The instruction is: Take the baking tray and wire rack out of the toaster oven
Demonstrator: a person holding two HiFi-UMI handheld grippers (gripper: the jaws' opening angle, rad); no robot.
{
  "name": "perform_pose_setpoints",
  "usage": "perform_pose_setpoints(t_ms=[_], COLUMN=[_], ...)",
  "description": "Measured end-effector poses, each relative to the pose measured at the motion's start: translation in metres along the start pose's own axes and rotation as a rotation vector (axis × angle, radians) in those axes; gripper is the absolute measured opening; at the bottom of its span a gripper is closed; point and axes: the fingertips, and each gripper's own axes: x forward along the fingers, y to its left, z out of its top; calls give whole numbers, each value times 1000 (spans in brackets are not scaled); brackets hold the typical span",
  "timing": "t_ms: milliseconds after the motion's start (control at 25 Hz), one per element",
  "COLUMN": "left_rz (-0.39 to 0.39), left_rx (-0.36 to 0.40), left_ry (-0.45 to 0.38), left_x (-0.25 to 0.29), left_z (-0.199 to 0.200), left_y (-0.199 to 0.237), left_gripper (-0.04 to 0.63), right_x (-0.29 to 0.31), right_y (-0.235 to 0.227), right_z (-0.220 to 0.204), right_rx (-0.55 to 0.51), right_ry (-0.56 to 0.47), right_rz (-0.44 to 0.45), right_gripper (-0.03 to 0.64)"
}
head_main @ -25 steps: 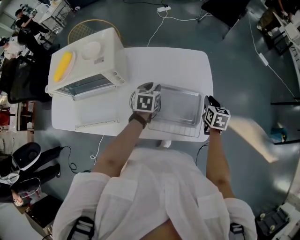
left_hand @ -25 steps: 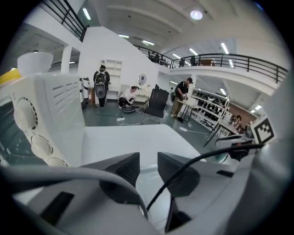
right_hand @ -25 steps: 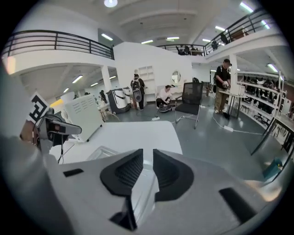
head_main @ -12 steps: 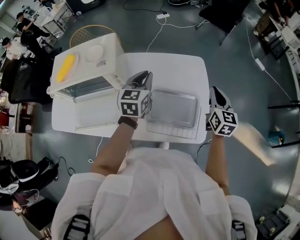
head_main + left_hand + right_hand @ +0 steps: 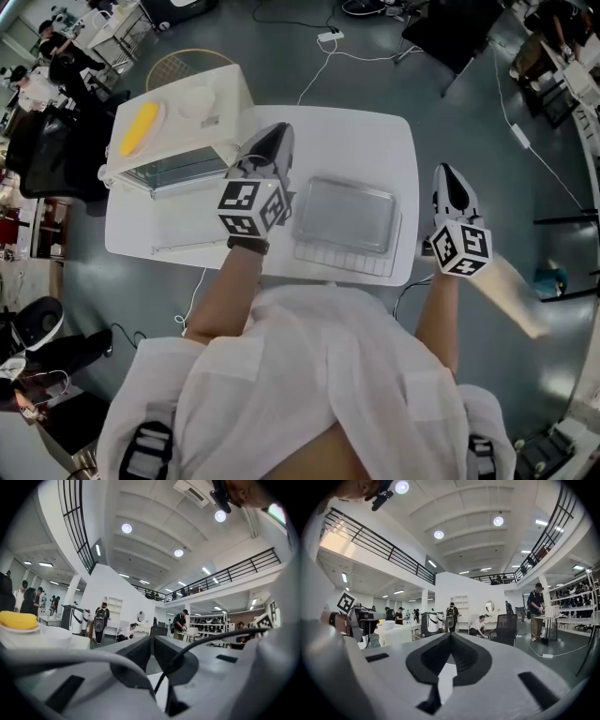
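Left gripper (image 5: 278, 133), jaws just closing together, empty; right gripper (image 5: 449, 172) closed, empty. Toaster oven (image 5: 178, 141) at ten o'clock of baking tray (image 5: 347, 216).

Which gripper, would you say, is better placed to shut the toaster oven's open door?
Likely left: the left gripper, jaws just closed further on nothing, hangs beside the toaster oven; the right gripper, shut, is beyond the baking tray.

tbl: white table (image 5: 356, 141) | L end: toaster oven (image 5: 225, 112) | mid-R: baking tray (image 5: 345, 214), wire rack (image 5: 342, 260) touching
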Motion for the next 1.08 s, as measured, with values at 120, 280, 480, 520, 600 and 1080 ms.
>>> perform_pose_setpoints(t_ms=[120, 280, 480, 520, 600, 1080], left_rz=[-18, -23, -21, -19, -15, -1], left_rx=[21, 36, 43, 43, 41, 38], left_ry=[-12, -11, -23, -24, -27, -34], left_x=[-3, -5, -6, -6, -7, -6], left_z=[4, 6, 9, 10, 10, 11], left_y=[-5, -5, -3, -3, -3, -4], left_gripper=[26, 26, 26, 26, 26, 26], right_x=[-3, -4, -2, -1, 0, 4], right_y=[1, 2, 5, 5, 7, 7], right_z=[7, 14, 17, 17, 16, 19], right_rx=[-13, -20, -36, -41, -45, -60], right_ry=[-9, -20, -24, -23, -24, -26], right_rz=[2, 3, 8, 9, 12, 23], right_gripper=[2, 2, 2, 2, 2, 2])
